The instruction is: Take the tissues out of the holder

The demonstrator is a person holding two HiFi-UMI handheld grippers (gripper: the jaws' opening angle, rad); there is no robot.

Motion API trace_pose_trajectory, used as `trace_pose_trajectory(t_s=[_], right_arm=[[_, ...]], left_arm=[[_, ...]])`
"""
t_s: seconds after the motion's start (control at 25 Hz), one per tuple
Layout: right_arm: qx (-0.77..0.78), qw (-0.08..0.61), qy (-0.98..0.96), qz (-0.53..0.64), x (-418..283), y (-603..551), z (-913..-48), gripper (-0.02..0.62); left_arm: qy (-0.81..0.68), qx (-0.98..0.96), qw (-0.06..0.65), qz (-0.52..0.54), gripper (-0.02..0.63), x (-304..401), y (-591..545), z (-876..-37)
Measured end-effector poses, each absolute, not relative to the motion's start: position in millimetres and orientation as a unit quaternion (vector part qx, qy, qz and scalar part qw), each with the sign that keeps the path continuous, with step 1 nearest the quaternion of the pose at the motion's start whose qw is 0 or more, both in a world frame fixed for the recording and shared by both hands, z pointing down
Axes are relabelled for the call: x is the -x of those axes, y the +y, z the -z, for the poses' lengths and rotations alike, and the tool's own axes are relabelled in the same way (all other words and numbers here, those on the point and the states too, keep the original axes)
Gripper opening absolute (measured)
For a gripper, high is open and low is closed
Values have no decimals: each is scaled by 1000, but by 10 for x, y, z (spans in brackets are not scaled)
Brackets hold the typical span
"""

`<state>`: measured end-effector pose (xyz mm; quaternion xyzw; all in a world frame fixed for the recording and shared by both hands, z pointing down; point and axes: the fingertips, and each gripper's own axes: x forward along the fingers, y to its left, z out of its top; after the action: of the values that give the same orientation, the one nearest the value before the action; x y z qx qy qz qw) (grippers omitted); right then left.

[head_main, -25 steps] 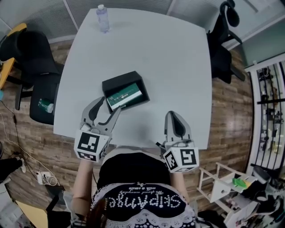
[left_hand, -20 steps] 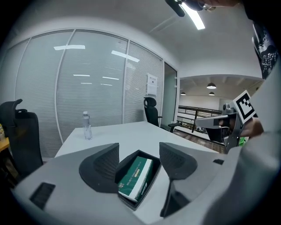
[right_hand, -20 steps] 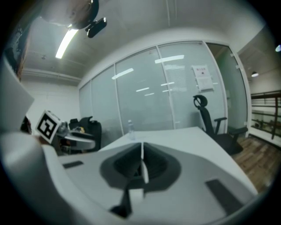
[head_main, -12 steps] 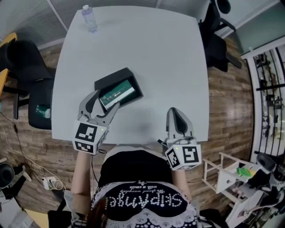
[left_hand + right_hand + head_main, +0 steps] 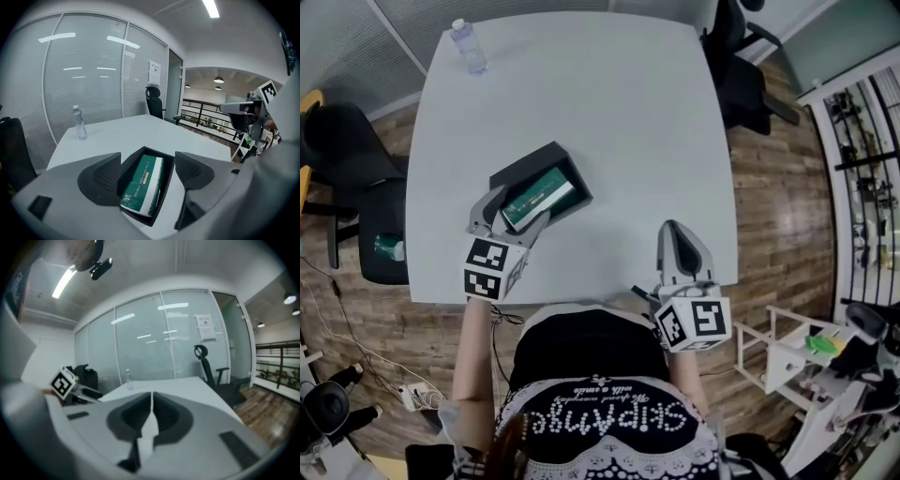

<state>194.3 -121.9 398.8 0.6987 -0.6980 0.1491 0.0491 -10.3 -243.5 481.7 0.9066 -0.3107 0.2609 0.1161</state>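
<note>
Masking the near end of the black rectangular holder (image 5: 527,161), the left gripper (image 5: 518,206) has just opened its jaws, which flank the green tissue pack (image 5: 546,187) without touching it; right of the holder, white tabletop (image 5: 628,112) surrounds the closed, empty right gripper (image 5: 679,246).

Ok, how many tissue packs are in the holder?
1: the green tissue pack lies in the black holder on the table; any pack beneath it would be hidden.

Tissues (image 5: 536,195) in holder (image 5: 523,167) on table (image 5: 619,122)
</note>
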Motion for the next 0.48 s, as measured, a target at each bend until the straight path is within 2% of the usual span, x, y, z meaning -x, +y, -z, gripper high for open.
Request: trace_pose_trajectory(t_s=[0.48], right_arm=[[-716, 46, -683, -134, -2104, -1161, -3854, 35]], left_arm=[[-288, -901, 132, -295, 370, -54, -2510, -5168]])
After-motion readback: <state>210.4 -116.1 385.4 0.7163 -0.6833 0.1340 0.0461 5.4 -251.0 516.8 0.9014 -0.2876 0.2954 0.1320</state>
